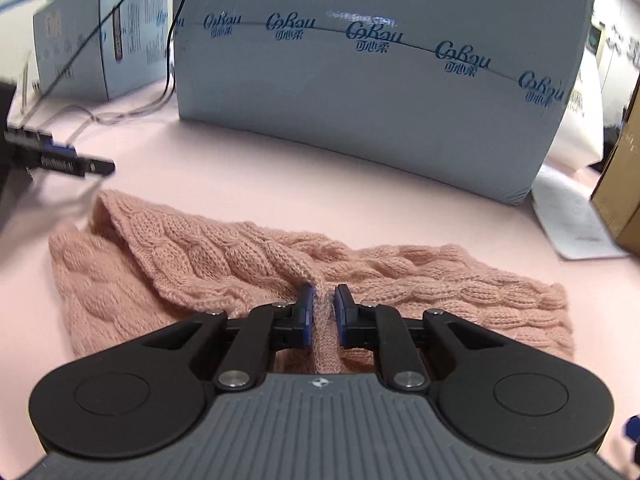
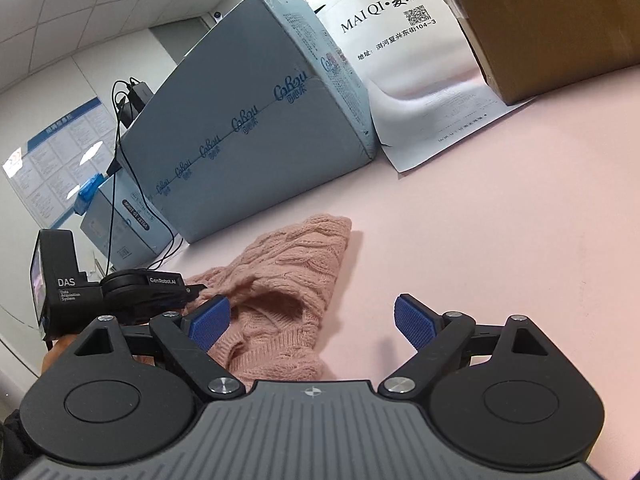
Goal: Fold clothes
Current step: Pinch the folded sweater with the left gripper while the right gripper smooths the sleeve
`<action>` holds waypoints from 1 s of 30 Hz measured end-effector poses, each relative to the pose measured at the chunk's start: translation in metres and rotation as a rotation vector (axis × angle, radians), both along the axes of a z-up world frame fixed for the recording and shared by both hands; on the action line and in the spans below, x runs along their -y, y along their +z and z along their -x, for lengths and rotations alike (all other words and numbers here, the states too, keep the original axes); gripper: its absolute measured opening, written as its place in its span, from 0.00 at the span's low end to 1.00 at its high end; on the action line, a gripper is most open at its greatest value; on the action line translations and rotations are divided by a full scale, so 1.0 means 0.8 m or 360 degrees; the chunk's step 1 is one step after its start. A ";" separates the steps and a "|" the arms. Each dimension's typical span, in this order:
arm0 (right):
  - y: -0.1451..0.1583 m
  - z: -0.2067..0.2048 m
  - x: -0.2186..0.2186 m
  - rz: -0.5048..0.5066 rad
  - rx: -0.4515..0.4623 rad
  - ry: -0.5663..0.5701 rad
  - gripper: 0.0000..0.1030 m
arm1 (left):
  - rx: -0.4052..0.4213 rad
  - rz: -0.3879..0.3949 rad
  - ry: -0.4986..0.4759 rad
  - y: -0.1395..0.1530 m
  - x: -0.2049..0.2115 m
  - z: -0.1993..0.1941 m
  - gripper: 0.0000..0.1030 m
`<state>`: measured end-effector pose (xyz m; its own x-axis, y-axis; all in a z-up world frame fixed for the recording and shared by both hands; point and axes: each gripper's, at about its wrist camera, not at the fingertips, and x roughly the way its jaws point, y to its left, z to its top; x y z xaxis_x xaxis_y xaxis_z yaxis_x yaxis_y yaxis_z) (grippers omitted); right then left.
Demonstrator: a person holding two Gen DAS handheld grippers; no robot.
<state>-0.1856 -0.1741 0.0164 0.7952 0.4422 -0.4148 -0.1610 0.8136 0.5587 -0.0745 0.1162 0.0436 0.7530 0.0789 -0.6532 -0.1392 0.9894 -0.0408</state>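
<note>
A pink cable-knit sweater (image 1: 248, 264) lies bunched on the pink table (image 1: 280, 168). My left gripper (image 1: 322, 300) is shut on a fold of the sweater's edge, pinched between its blue pads. In the right wrist view the sweater (image 2: 288, 272) lies ahead and left. My right gripper (image 2: 312, 320) is open, its jaws wide apart, hovering above the sweater's near end, with its left pad (image 2: 210, 322) over the knit. The left gripper (image 2: 132, 288) shows at the left of that view, at the sweater's far side.
A large grey-blue Cobou box (image 1: 360, 92) stands behind the sweater, with a smaller box (image 1: 104, 40) and black cables (image 1: 172, 40) to its left. A white bag (image 2: 400, 40), a paper sheet (image 1: 572, 220) and a brown carton (image 2: 540, 20) sit to the right.
</note>
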 end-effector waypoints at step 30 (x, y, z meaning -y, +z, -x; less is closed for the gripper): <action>-0.034 -0.021 0.020 -0.0151 0.0053 -0.0036 1.00 | 0.0466 0.0574 -0.0370 0.008 0.064 0.029 1.00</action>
